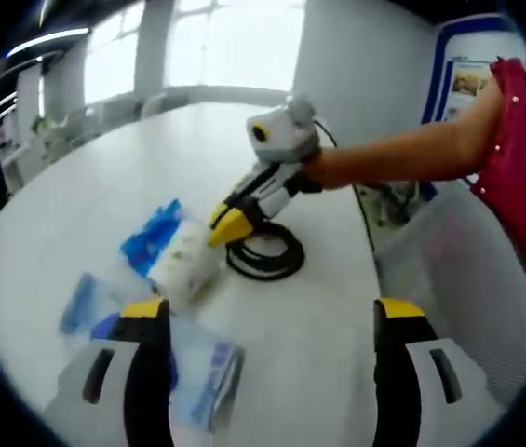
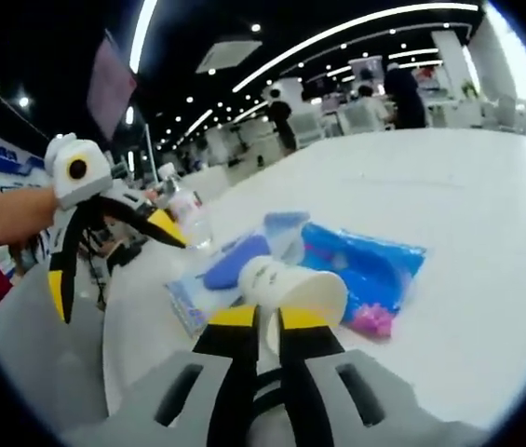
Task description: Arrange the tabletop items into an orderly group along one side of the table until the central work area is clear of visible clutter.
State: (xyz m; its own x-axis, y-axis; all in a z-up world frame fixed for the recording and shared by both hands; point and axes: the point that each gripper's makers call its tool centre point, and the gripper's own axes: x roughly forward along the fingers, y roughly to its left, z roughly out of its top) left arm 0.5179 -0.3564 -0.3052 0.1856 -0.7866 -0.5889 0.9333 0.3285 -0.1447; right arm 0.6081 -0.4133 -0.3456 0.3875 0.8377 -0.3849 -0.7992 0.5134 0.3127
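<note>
Gripping the rim of a smooth white paper cup (image 2: 290, 291), the right gripper (image 2: 269, 321) is holding it on its side, mouth toward the fingers, base pointing away over crinkled blue plastic packets (image 2: 365, 265). The left gripper (image 1: 272, 321) is hanging wide open above the glossy white table (image 1: 318, 326).

The right gripper (image 2: 268, 321) has its jaws nearly closed against a white paper cup (image 2: 292, 291) lying on its side on the desk (image 2: 467, 205), beside blue packets (image 2: 365, 265). The left gripper (image 2: 114, 265) hangs spread wide.

Poster board (image 1: 472, 79), windows (image 1: 197, 47); ceiling light strips (image 2: 356, 28).
</note>
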